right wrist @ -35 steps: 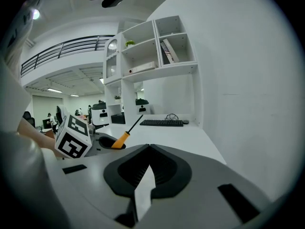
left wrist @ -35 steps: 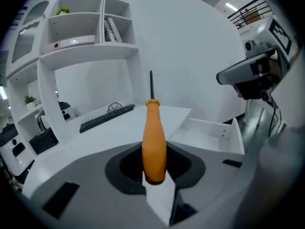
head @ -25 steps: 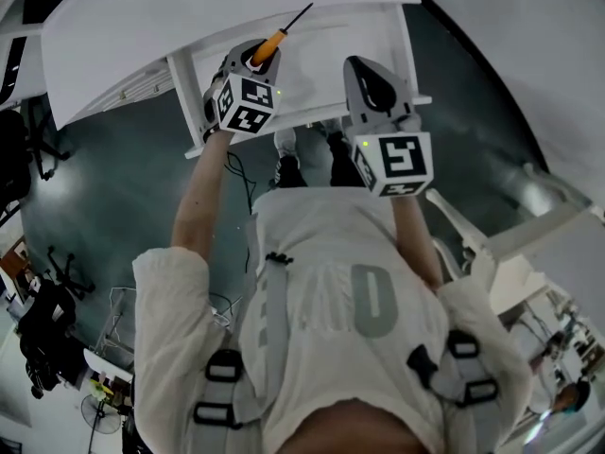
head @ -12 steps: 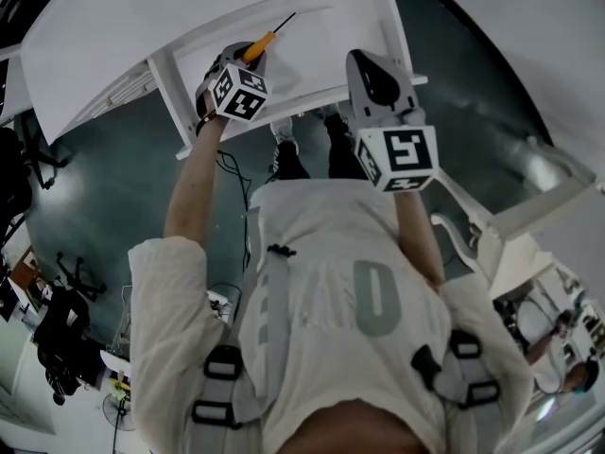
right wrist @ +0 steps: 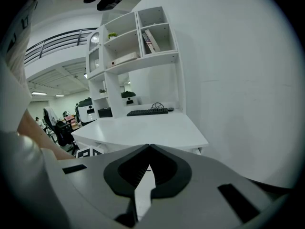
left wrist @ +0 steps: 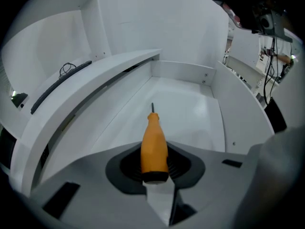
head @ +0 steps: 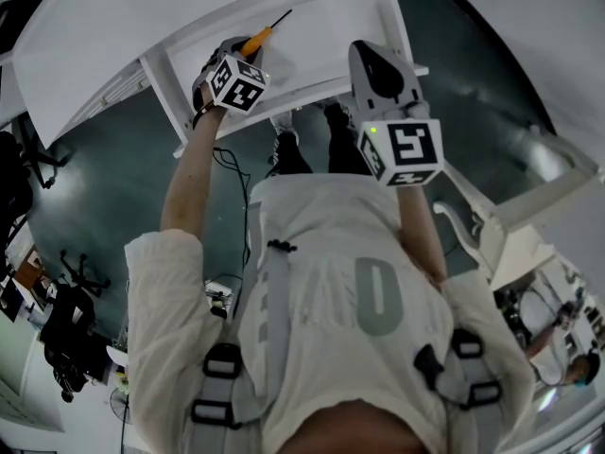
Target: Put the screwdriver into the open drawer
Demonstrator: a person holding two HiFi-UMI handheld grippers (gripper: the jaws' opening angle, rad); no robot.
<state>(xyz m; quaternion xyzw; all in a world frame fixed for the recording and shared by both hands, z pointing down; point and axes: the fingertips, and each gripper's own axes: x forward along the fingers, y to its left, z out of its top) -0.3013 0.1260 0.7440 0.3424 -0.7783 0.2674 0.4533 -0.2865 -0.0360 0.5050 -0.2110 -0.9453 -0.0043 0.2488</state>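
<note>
The screwdriver [head: 258, 38] has an orange handle and a thin dark shaft. My left gripper [head: 246, 51] is shut on the handle and points steeply down into the open white drawer [head: 326, 31]. In the left gripper view the screwdriver [left wrist: 154, 144] sits between the pads of the left gripper [left wrist: 155, 162]. Its tip hangs over the bare drawer floor [left wrist: 190, 113]; I cannot tell whether it touches. My right gripper [head: 371, 57] hovers at the drawer's right front corner. In its own view the right gripper [right wrist: 150, 149] is shut with nothing in it.
The white desk top [head: 113, 26] runs above the drawer, and the person's feet [head: 284, 154] stand below the drawer front. Office chairs [head: 66, 301] stand at the left. The right gripper view shows a shelf unit [right wrist: 138, 37] and a keyboard [right wrist: 147, 111] on another desk.
My left gripper has sunk into the drawer with the screwdriver and tipped more steeply down. The right gripper has shifted only slightly.
</note>
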